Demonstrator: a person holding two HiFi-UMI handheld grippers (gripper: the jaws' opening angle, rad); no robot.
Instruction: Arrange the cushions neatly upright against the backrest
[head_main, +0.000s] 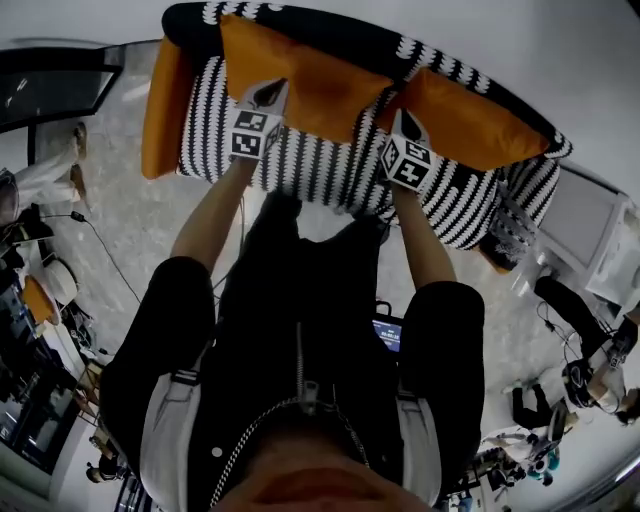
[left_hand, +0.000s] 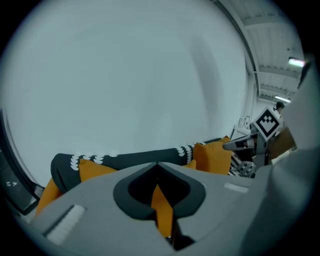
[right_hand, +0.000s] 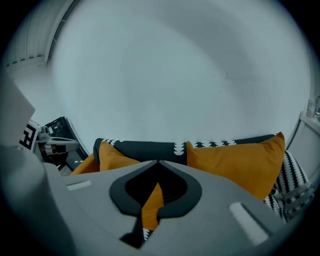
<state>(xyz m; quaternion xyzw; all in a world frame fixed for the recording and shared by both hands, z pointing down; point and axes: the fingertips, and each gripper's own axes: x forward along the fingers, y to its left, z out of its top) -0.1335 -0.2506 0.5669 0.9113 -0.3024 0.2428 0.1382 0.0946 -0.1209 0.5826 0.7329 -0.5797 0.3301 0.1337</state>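
Cushions: middle cushion (head_main: 310, 85) and right cushion (head_main: 470, 125) lean on the sofa (head_main: 330, 175) backrest; left cushion (head_main: 162, 110) at the armrest end | step: straightening the middle one; left tongs (head_main: 269, 95) and right tongs (head_main: 399, 120) both closed, tips at its lower edge | next: bring the armrest cushion to the backrest | around: white cabinet (head_main: 590, 225); nothing blocks

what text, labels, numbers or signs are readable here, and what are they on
No readable words or numbers in any view.
Marker cubes on the left hand-held gripper and right hand-held gripper: black-and-white square codes, no letters.
Blue screen below the person's right arm: too small to read.
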